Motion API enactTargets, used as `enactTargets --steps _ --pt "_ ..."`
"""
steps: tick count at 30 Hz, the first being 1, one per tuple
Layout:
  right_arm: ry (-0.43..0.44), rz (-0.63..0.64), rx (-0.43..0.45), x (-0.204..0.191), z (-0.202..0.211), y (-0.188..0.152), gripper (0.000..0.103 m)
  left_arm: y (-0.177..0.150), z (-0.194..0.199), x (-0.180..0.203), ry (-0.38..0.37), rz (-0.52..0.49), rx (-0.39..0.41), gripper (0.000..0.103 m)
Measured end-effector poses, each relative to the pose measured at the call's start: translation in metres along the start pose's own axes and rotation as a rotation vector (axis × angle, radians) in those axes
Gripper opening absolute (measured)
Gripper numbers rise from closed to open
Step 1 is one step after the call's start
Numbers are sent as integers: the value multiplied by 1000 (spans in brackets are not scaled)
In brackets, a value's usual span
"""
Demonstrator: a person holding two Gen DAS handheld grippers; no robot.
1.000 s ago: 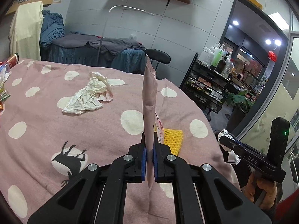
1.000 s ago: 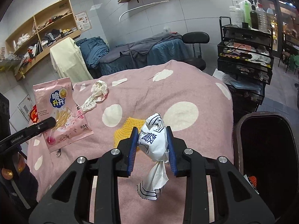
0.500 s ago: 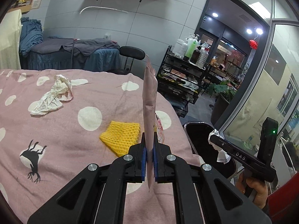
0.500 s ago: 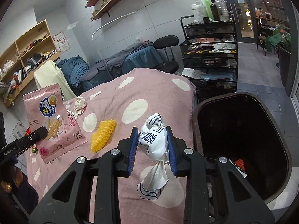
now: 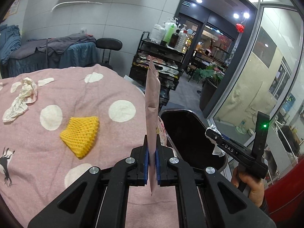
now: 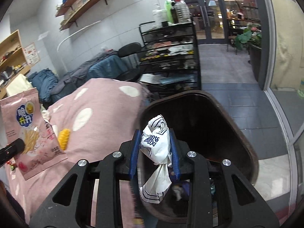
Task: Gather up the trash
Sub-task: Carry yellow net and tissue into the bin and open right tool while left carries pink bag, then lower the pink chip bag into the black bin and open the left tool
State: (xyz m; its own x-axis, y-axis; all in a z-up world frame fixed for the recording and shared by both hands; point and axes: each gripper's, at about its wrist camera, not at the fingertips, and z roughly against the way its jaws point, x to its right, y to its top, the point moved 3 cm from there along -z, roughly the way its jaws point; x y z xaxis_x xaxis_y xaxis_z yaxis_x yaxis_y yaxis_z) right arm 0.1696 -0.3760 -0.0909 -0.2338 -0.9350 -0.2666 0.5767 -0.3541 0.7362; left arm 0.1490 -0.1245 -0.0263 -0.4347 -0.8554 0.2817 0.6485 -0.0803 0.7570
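My left gripper (image 5: 151, 152) is shut on a pink snack bag (image 5: 152, 104), held upright and edge-on over the table's right edge; the bag's printed face shows in the right wrist view (image 6: 28, 133). My right gripper (image 6: 154, 148) is shut on a crumpled white wrapper with blue print (image 6: 156, 148) and holds it above the open black trash bin (image 6: 237, 133). The bin also shows in the left wrist view (image 5: 188, 133), with the right gripper (image 5: 210, 133) over its far rim. A yellow foam net (image 5: 80, 134) and a crumpled white paper (image 5: 20, 98) lie on the pink dotted tablecloth (image 5: 76, 98).
A black rack with bottles (image 5: 161, 57) and a black stool (image 5: 108, 44) stand behind the table. A bed with grey and blue covers (image 5: 47, 53) is at the back left. Some trash lies in the bin's bottom (image 6: 178, 190). A glass wall (image 5: 256, 76) is on the right.
Both grippers have swung right, away from the table toward the bin. The white wrapper has gone from over the tablecloth to over the bin's opening. Both holds are unchanged.
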Motion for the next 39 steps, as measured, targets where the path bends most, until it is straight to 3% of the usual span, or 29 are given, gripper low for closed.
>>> enactTargets --steps 9,11,13,18,39 --pt "-66 -67 -59 39 -24 -8 32 -3 -25 24 -54 -30 -69 6" --pt "-64 -80 -73 42 -28 -10 37 -3 -29 28 -60 -36 -77 6" --pt "-55 -96 -81 45 -32 -13 62 -4 -32 33 -66 -41 -86 6" --pt "-53 -103 -76 46 -30 -17 74 -6 -43 42 -76 -50 -114 6" --pt "-76 -134 -32 58 -5 -21 82 13 -105 84 -152 -110 -253 6"
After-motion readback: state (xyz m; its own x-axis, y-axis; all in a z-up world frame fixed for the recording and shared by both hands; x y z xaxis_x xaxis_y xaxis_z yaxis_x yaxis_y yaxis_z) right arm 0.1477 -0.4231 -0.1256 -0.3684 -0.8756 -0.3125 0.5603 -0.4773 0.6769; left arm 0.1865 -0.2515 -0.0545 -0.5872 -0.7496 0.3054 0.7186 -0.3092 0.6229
